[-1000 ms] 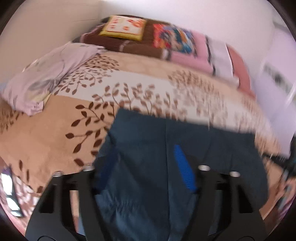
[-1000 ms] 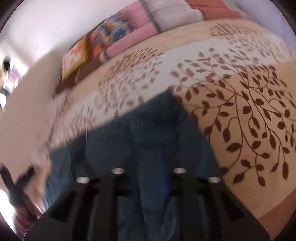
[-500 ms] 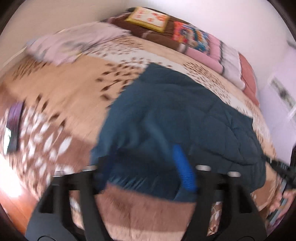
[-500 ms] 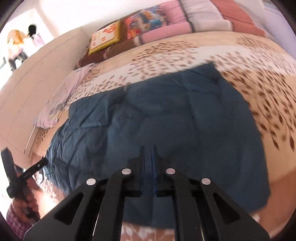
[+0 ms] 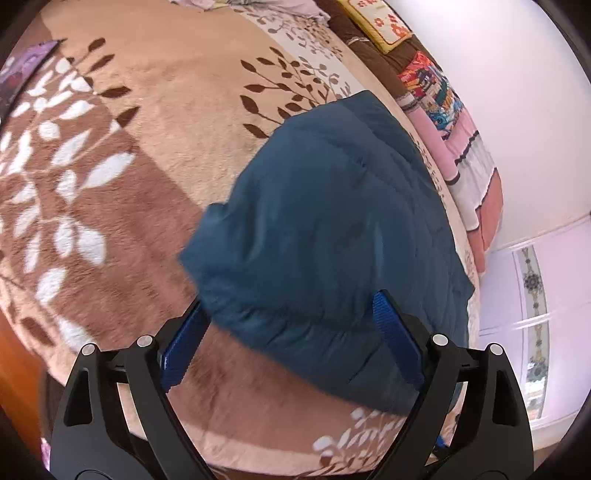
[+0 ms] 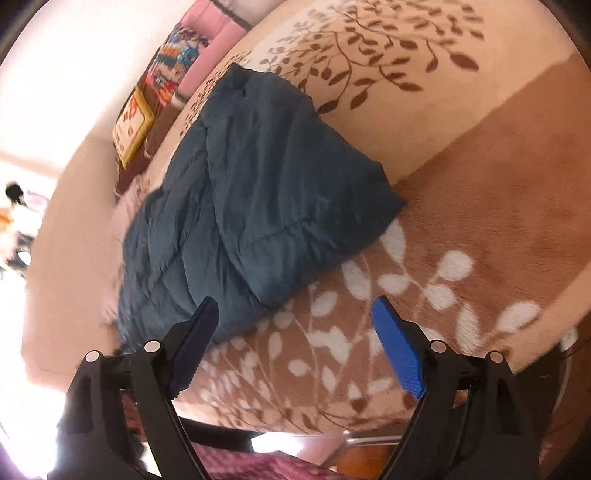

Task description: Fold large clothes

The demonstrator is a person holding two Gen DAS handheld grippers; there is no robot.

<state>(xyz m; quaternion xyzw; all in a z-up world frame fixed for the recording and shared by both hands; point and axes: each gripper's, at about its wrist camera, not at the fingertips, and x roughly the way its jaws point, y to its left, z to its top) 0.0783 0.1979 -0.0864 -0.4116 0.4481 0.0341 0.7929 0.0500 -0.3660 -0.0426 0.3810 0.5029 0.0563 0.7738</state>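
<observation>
A dark blue quilted garment (image 5: 325,236) lies spread on the leaf-patterned bed cover (image 5: 110,184). It also shows in the right wrist view (image 6: 243,199), with its near corner folded. My left gripper (image 5: 291,332) is open, its blue pads (image 5: 395,343) apart just above the garment's near edge and holding nothing. My right gripper (image 6: 295,339) is open and empty, hovering over the bed cover (image 6: 480,221) beside the garment's near right corner.
Pillows and folded blankets (image 5: 436,92) line the far side of the bed by the white wall. A lilac cloth (image 5: 258,5) lies at the far left. The bed's near edge and floor (image 6: 354,458) are below my right gripper. A white door (image 5: 532,314) is at right.
Both grippers have let go of the garment and opened. They have pulled back toward the bed's near edge, and the garment now lies flat on the bed.
</observation>
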